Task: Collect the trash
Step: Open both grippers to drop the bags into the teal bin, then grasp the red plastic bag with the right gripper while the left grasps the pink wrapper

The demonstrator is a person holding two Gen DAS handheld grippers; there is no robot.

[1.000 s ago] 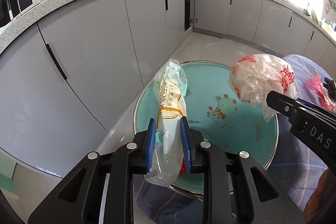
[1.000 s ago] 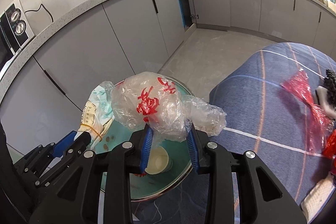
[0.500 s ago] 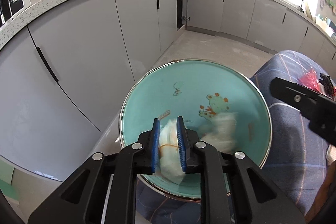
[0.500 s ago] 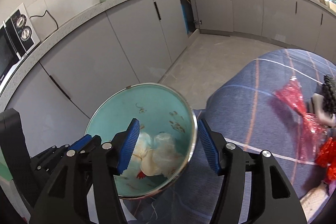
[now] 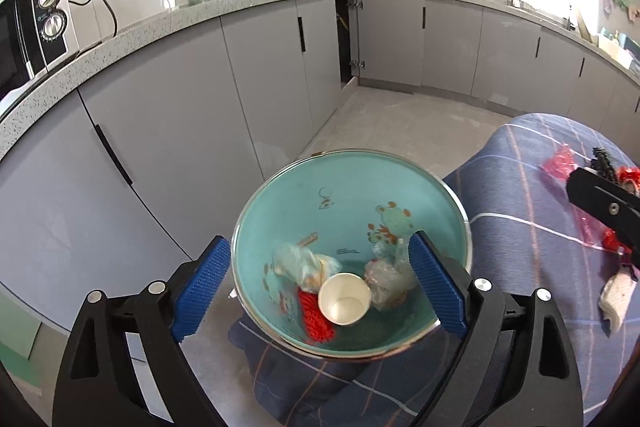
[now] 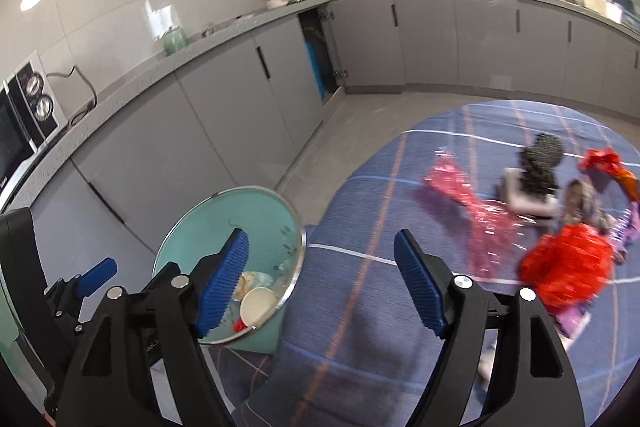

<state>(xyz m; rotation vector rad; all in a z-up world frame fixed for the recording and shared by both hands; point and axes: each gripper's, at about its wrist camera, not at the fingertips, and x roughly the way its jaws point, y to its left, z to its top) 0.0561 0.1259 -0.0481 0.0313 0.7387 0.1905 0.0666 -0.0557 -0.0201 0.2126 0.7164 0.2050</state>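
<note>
A teal bin [image 5: 348,171] with a metal rim stands beside the table. Inside lie a paper cup [image 5: 343,298], a crumpled white packet [image 5: 298,263], a clear plastic bag [image 5: 386,277] and a red scrap [image 5: 316,319]. My left gripper [image 5: 318,287] hovers above the bin, its jaws opening with nothing pressed between the pads. My right gripper [image 6: 320,283] is over the table edge, jaws opening and empty; the bin [image 6: 224,215] sits to its left. More trash lies on the blue checked tablecloth [image 6: 400,167]: a pink wrapper [image 6: 472,203], a red bag [image 6: 568,267] and a black brush-like item [image 6: 540,159].
Grey kitchen cabinets [image 5: 200,115] run behind the bin under a speckled counter with a microwave [image 5: 32,23]. One cabinet door stands ajar [image 5: 346,39]. A white crumpled item [image 5: 616,295] lies at the table's right. Tiled floor lies beyond the bin.
Both grippers let go: the white packet and the red-printed plastic bag dropped into the bin. Both pairs of jaws spread wide, and both grippers pulled back and up; the right one swung toward the table.
</note>
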